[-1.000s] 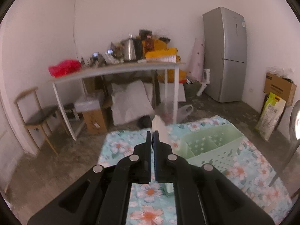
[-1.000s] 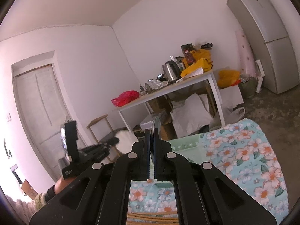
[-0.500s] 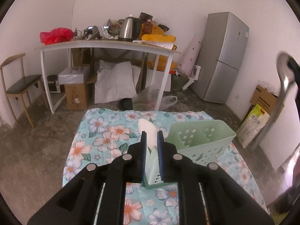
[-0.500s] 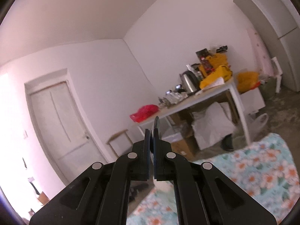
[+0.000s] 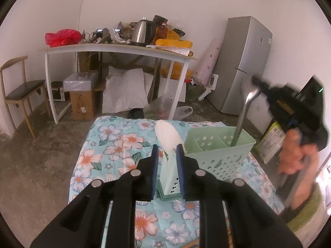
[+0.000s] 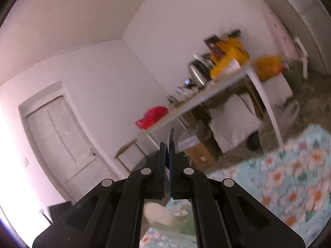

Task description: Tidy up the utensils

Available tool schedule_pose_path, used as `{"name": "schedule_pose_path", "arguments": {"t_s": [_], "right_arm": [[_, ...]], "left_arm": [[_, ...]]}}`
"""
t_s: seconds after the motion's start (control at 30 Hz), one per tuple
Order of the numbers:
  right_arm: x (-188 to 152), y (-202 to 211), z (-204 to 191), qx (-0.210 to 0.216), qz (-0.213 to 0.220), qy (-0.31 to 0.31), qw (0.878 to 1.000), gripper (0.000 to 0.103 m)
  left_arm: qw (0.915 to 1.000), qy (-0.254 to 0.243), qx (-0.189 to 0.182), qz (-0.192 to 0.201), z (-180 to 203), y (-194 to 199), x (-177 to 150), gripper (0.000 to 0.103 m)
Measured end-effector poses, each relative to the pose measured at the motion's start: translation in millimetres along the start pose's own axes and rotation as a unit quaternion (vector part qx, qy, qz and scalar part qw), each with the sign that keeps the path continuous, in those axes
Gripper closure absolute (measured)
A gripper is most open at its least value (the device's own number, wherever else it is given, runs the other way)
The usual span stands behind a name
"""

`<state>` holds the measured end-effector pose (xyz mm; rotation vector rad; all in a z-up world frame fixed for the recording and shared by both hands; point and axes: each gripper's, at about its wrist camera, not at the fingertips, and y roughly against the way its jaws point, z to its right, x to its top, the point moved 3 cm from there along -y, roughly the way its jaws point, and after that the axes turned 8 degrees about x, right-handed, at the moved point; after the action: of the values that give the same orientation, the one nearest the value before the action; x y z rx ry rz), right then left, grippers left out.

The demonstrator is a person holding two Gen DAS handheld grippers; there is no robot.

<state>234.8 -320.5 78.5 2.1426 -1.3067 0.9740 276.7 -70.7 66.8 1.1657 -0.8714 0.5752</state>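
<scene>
Left wrist view: the white scoop [image 5: 168, 138] with pale green handle stands between the fingers of the left gripper [image 5: 167, 161]. The jaws are opening, at a narrow gap, and the pads appear just clear of the handle. Just right of it stands the green divided caddy [image 5: 219, 155] on the floral cloth [image 5: 115, 150]. A metal utensil [image 5: 242, 117] reaches down into a far right compartment of the caddy, its upper end clamped in the right gripper [image 5: 259, 87], blurred, carried by a hand [image 5: 293, 155].

Right wrist view: the right gripper [image 6: 168, 157] is closed tight on a thin dark edge of that utensil [image 6: 171, 142].
</scene>
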Motion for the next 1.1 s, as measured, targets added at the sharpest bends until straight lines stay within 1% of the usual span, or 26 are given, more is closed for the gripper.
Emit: {"name": "schedule_pose_path", "arguments": {"t_s": [0.07,0.13,0.33,0.43,0.47,0.5,0.67,0.8,0.83,0.9,0.97,1.1], "right_arm": [[-11,4,12,-0.021,-0.007,-0.012,1.000,0.101],[-20,9,18,-0.041,-0.013,-0.011,0.999,0.101],[-33,32,14,-0.092,-0.014,0.015,0.996,0.096],[-30,35,11,-0.117,-0.008,0.029,0.993,0.095],[-29,41,8,-0.123,-0.003,0.029,0.992,0.093],[-26,43,9,-0.127,0.002,0.025,0.992,0.091],[-18,59,12,-0.143,0.027,0.004,0.989,0.090],[-12,80,-5,-0.157,0.042,-0.002,0.987,0.087],[-12,84,-10,-0.160,0.045,0.000,0.986,0.084],[-13,95,-27,-0.173,0.048,0.010,0.984,0.081],[-16,102,-43,-0.184,0.044,0.019,0.982,0.075],[-36,110,-75,-0.199,0.031,0.042,0.979,0.065]], "left_arm": [[1.0000,0.001,0.001,0.000,-2,2,-2,0.085],[1.0000,0.002,0.001,0.000,-3,3,-4,0.085],[1.0000,0.004,0.007,-0.003,-3,5,-7,0.084],[0.9999,0.005,0.010,-0.004,-3,6,-8,0.084],[0.9999,0.005,0.010,-0.004,-3,6,-7,0.084],[0.9999,0.005,0.010,-0.004,-3,7,-7,0.084],[0.9999,0.003,0.011,-0.001,-2,17,-12,0.082],[0.9999,-0.004,0.009,0.006,0,34,-16,0.080],[0.9999,-0.006,0.008,0.008,1,40,-17,0.080],[0.9999,-0.008,0.003,0.012,2,50,-20,0.078],[0.9998,-0.011,-0.004,0.014,3,62,-27,0.075],[0.9996,-0.026,-0.010,0.003,8,75,-46,0.072]]}}
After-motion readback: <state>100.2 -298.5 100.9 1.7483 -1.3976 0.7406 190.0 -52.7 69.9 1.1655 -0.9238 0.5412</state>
